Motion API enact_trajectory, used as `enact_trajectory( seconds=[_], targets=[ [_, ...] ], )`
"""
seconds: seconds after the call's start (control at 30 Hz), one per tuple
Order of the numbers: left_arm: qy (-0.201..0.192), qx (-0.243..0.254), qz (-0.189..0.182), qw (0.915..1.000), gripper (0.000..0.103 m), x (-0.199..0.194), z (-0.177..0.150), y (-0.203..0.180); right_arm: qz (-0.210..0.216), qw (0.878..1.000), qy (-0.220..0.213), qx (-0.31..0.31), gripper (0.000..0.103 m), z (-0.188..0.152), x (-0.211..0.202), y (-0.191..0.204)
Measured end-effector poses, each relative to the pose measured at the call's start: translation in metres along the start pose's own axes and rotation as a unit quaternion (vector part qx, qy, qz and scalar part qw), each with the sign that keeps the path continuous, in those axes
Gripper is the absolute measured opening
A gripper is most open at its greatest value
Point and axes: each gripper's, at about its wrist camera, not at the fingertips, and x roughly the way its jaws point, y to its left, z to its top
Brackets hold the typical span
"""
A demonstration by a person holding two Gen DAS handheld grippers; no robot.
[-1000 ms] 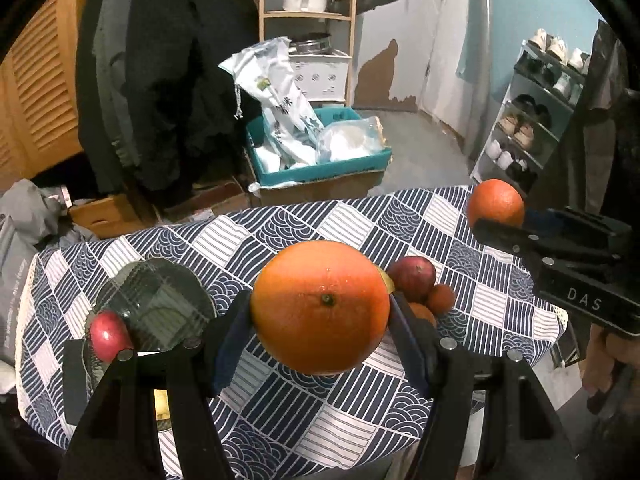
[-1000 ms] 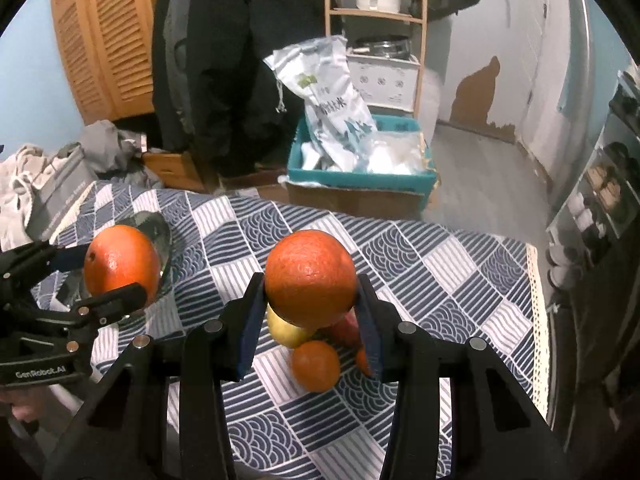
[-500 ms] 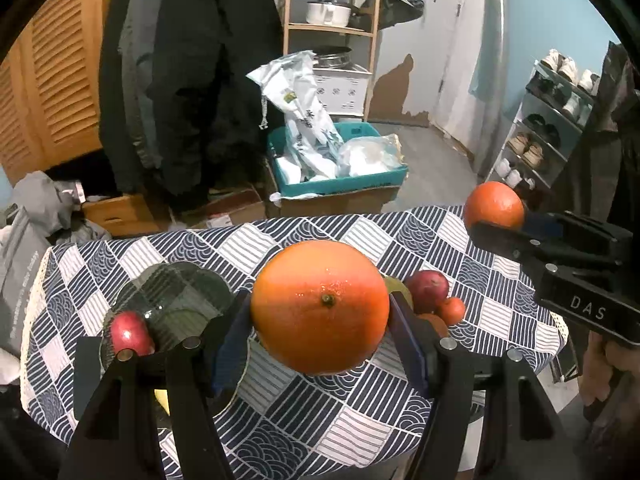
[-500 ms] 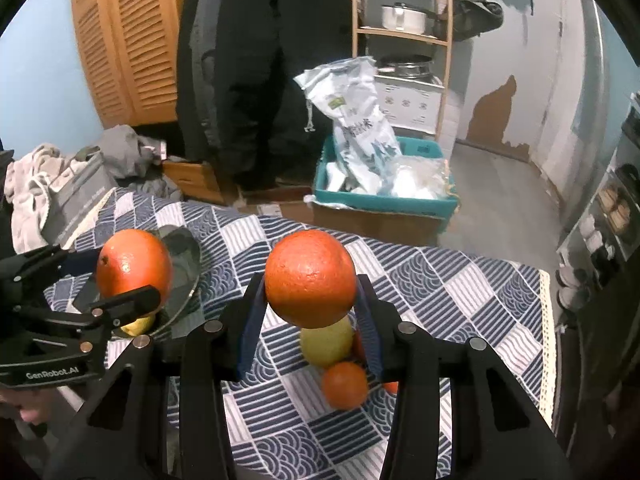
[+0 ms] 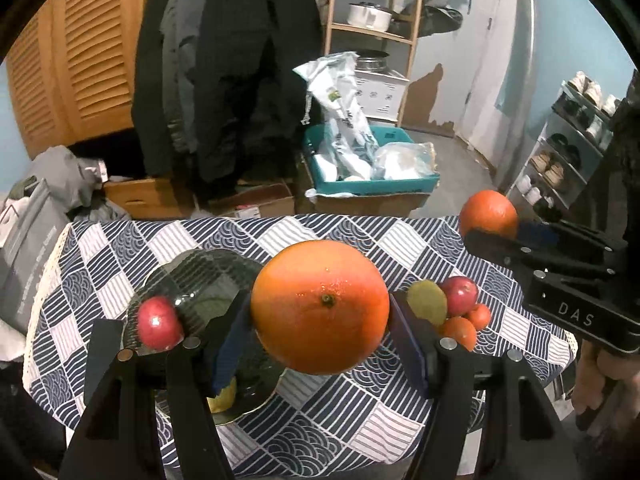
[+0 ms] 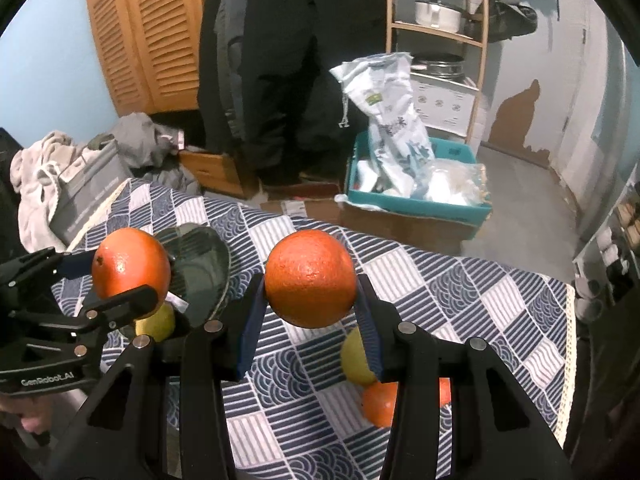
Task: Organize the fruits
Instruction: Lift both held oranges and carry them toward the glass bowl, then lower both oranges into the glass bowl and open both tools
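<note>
Your left gripper (image 5: 320, 320) is clamped on a large orange (image 5: 320, 306), both blue pads pressed to its sides, and it hangs clear above the checked tablecloth (image 5: 320, 412). Just below and to the left of that gripper sits the dark glass plate (image 5: 200, 276); a red apple (image 5: 158, 323) rests at the plate's left edge, and a yellow fruit (image 5: 222, 398) peeks out on the plate under the left finger. To the right of the same gripper, close beyond its right finger, a small cluster lies on the cloth: a green-yellow fruit (image 5: 426, 303), a second red apple (image 5: 460, 295) touching it, and two small tangerines (image 5: 460, 332) in front of them. Your right gripper (image 6: 310, 314) is likewise closed tight on a smaller orange (image 6: 310, 278), held above the cloth with no contact below. Beneath its right finger you can see that green-yellow fruit and one tangerine partly hidden by the finger. To its left, your other gripper with its large orange hovers over the near edge of the plate, with the yellow fruit showing just under it. Beyond the far edge of the table, ahead of both grippers, stands a teal crate (image 6: 420, 204) with plastic bags in it.
</note>
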Motion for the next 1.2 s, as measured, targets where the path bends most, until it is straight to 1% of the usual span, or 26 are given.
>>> enact_trajectory(
  seconds=[0.4, 0.67, 0.93, 1.2],
  targets=[
    [0.009, -0.032, 0.021, 0.9992, 0.069, 0.006, -0.007, 0.042, 0.032, 0.999, 0.019, -0.025, 0.043, 0.011, 0.032, 0.042],
    [0.022, -0.061, 0.048, 0.9967, 0.069, 0.018, -0.016, 0.079, 0.056, 0.997, 0.041, -0.034, 0.043, 0.018, 0.058, 0.066],
    [0.056, -0.093, 0.067, 0.9918, 0.069, 0.045, -0.029, 0.111, 0.074, 0.993, 0.071, -0.052, 0.043, 0.016, 0.096, 0.090],
    [0.086, -0.104, 0.079, 0.9877, 0.069, 0.069, -0.044, 0.126, 0.090, 0.988, 0.111, -0.055, 0.043, 0.006, 0.130, 0.105]
  ],
)
